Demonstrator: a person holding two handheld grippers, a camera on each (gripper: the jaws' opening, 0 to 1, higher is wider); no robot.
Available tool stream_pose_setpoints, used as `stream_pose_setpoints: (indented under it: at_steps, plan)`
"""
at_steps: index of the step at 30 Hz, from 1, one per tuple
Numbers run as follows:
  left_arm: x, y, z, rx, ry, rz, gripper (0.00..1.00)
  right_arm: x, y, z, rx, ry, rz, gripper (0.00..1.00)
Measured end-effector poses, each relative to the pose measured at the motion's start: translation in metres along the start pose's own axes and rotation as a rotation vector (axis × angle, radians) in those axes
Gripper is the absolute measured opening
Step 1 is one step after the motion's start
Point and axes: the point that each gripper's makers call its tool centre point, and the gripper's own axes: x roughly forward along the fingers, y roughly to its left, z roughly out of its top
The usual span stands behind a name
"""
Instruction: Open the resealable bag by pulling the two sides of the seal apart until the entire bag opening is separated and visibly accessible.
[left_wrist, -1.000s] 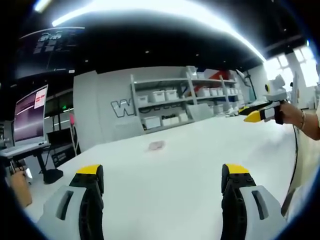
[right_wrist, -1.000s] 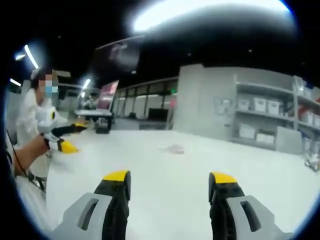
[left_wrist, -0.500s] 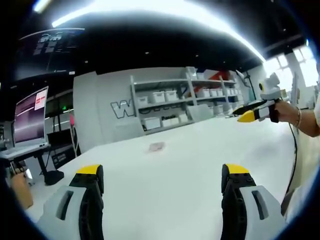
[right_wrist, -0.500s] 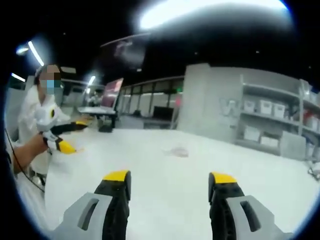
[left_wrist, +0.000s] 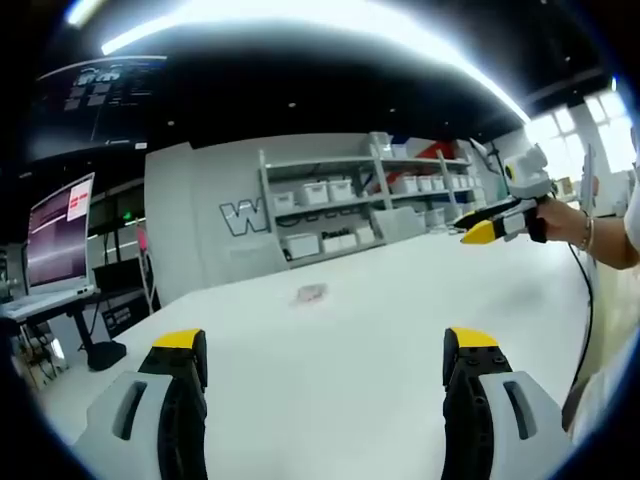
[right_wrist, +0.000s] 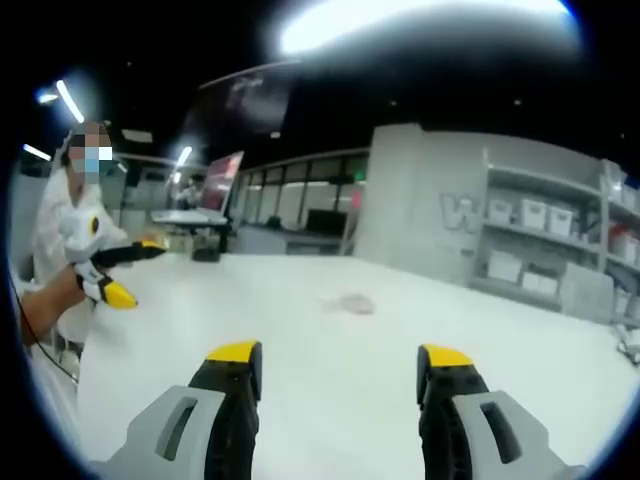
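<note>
**Both grippers spread and holding nothing; bag lying untouched far out on the table**

Two grippers are being held above the white table (left_wrist: 400, 330), and neither is touching anything. In the left gripper view you are holding the left gripper (left_wrist: 325, 350) with its yellow-tipped jaws standing wide apart, nothing between them. In the right gripper view the right gripper (right_wrist: 338, 362) is showing the same: jaws spread, nothing pinched.

The resealable bag (left_wrist: 311, 293) is lying flat on the table, far ahead of the left gripper's jaws and slightly left of the midline between them. In the right gripper view the same bag (right_wrist: 349, 302) is lying far out, roughly in line with the gap between the jaws. It is too small and blurred to tell whether its seal is closed or parted.

Your right gripper is entering the left gripper view at the far right, held in a hand (left_wrist: 562, 222), well apart from the bag. Your left gripper is appearing at the left of the right gripper view, also well clear of the bag.

Beyond the table, shelving (left_wrist: 350, 200) with white bins is standing against a grey wall, and a monitor (left_wrist: 60, 235) is glowing at the far left.
</note>
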Motion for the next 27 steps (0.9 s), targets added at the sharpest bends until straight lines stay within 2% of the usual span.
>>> stream_pose_setpoints:
  at_steps: [16,27]
  plan:
    - [0.001,-0.003,-0.001,0.002,0.002,-0.004,0.97,0.018,-0.006,-0.008,-0.004,0.039,0.018,0.62]
    - [0.001,-0.003,0.0,0.001,-0.001,-0.004,0.97,0.032,-0.007,-0.005,-0.011,0.051,0.034,0.6]
